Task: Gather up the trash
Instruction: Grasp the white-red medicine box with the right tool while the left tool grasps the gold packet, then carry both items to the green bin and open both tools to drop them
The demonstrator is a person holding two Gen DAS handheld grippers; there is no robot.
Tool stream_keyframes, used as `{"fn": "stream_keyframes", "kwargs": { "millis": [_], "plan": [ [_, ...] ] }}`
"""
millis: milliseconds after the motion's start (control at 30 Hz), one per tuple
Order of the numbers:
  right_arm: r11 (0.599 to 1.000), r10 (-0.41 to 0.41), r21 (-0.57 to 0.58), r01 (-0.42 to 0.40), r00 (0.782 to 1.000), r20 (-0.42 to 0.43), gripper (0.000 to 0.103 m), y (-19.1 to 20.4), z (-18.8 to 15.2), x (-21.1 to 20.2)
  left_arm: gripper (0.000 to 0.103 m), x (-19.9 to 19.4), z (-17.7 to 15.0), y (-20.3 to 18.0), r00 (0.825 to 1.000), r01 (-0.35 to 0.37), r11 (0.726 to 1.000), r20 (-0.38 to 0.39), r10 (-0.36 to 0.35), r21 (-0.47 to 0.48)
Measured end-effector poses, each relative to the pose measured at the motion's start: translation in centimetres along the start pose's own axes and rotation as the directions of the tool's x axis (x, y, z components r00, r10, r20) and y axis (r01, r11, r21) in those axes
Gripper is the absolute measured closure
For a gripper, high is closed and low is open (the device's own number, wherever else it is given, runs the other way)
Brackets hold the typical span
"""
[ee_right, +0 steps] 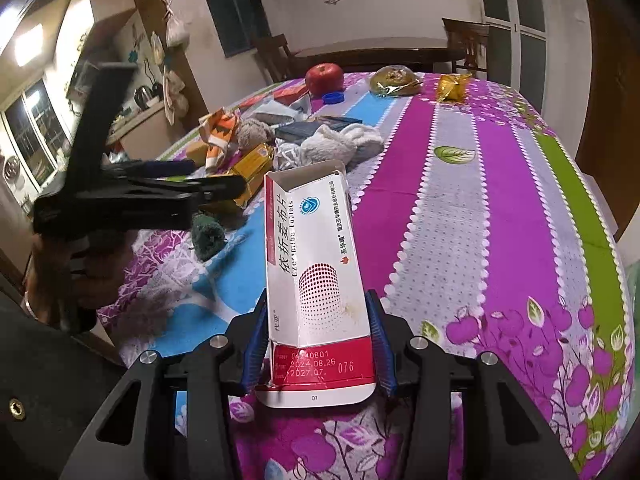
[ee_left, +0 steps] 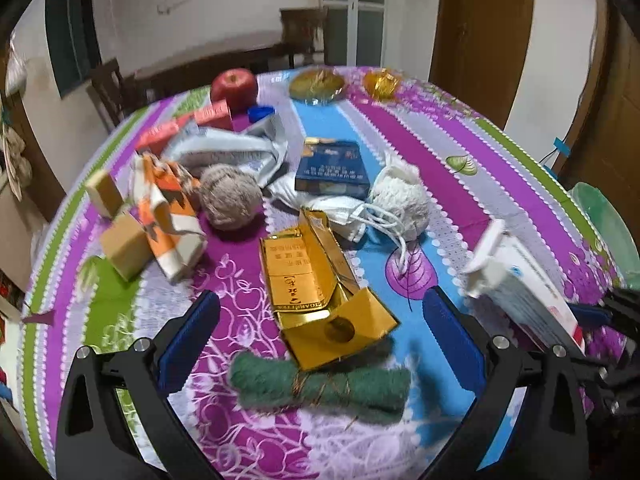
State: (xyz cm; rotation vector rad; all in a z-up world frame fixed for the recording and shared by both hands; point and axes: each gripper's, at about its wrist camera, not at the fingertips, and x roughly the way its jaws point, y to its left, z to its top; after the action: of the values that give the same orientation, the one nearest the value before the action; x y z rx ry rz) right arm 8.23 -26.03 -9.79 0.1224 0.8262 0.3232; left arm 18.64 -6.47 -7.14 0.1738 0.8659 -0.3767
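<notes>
My right gripper (ee_right: 318,316) is shut on a white and red medicine box (ee_right: 316,272), held above the tablecloth; the box also shows at the right of the left wrist view (ee_left: 516,280). My left gripper (ee_left: 320,312) is open and empty, its jaws on either side of a flattened gold cigarette pack (ee_left: 316,280). A green scrubbing cloth (ee_left: 320,386) lies just in front of it. Further back lie a white face mask (ee_left: 344,212), a blue cigarette box (ee_left: 332,170), an orange and white carton (ee_left: 168,208) and crumpled wrappers (ee_left: 224,148).
A round table with a purple striped cloth (ee_right: 500,200) holds a beige yarn ball (ee_left: 230,196), a white fluffy ball (ee_left: 402,196), two tan blocks (ee_left: 124,248), a red apple (ee_left: 234,88), a blue cap (ee_left: 260,113) and gold-wrapped snacks (ee_left: 316,85). Chairs stand behind the table.
</notes>
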Motion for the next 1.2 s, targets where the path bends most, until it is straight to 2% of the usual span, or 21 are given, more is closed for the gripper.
{"fn": "stream_keyframes", "kwargs": {
  "millis": [67, 167, 233, 533, 600, 733, 933, 1067, 1200],
  "plan": [
    [1.0, -0.002, 0.008, 0.002, 1.0, 0.007, 0.056, -0.1, -0.3, -0.4, 0.019, 1.0, 0.0, 0.4, 0.999, -0.013, 1.0, -0.038, 0.012, -0.024],
    [1.0, -0.003, 0.02, 0.002, 1.0, 0.018, 0.056, -0.3, -0.5, -0.7, 0.044, 1.8, -0.2, 1.3, 0.995, 0.05, 0.995, -0.078, -0.057, -0.091],
    [1.0, -0.005, 0.024, 0.005, 1.0, 0.03, 0.056, -0.5, -0.6, -1.0, 0.047, 1.5, -0.4, 1.5, 0.996, 0.06, 0.993, -0.062, -0.067, -0.104],
    [0.998, -0.021, 0.054, 0.017, 0.997, 0.074, 0.056, -1.0, -0.6, -1.8, 0.048, -3.5, -0.1, 2.9, 0.996, 0.076, 0.984, 0.049, -0.069, -0.158],
    [0.997, -0.027, 0.069, 0.021, 0.996, 0.088, 0.056, -1.3, -0.6, -2.2, 0.048, -4.3, 0.7, 2.8, 0.996, 0.065, 0.987, 0.072, -0.054, -0.147],
    [0.993, -0.053, 0.11, 0.04, 0.991, 0.124, 0.056, -2.4, -0.2, -3.6, 0.048, -6.5, 2.2, 1.2, 0.99, 0.085, 0.992, 0.121, -0.074, -0.09],
    [0.976, -0.151, 0.182, 0.118, 0.972, 0.181, 0.056, -4.6, 0.0, -7.5, 0.048, -7.4, 4.9, -4.1, 0.973, 0.157, 0.987, 0.161, -0.162, 0.046],
    [0.953, -0.234, 0.24, 0.185, 0.953, 0.194, 0.056, -6.6, -0.3, -10.2, 0.048, -6.9, 6.4, -8.4, 0.957, 0.224, 0.965, 0.158, -0.244, 0.132],
    [0.919, -0.313, 0.308, 0.245, 0.93, 0.193, 0.056, -9.1, -0.7, -12.7, 0.048, -5.8, 7.4, -12.5, 0.941, 0.294, 0.937, 0.113, -0.318, 0.19]
  ]
}}
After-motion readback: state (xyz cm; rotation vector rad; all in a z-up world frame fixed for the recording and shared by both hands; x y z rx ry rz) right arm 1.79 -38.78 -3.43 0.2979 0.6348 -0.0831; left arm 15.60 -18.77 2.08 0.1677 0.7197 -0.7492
